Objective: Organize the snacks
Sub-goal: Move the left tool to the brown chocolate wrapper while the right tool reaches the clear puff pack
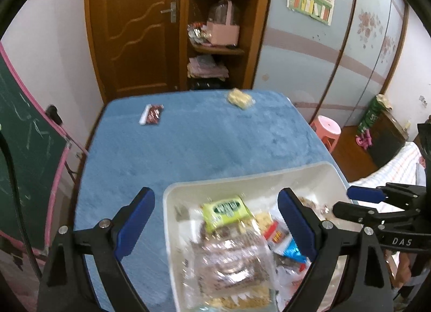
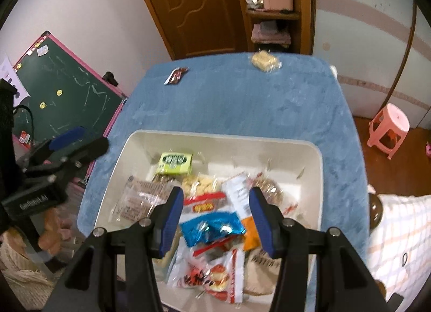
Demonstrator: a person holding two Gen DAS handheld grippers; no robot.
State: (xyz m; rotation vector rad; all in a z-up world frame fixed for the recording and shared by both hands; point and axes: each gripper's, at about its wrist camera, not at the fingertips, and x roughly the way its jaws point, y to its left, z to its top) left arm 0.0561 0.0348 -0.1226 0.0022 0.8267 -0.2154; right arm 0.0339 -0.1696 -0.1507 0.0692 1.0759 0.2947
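On the blue table (image 2: 242, 102), the white bin (image 2: 140, 145) holds most snacks, two packets, red (image 2: 176, 75) and yellow (image 2: 265, 61), lie far off; left tongs (image 1: 216, 225) and right tongs (image 2: 215, 217) gape empty, risking toppling the heap.

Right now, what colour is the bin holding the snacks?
White; the bin shows best in the right wrist view, on the blue table cover.
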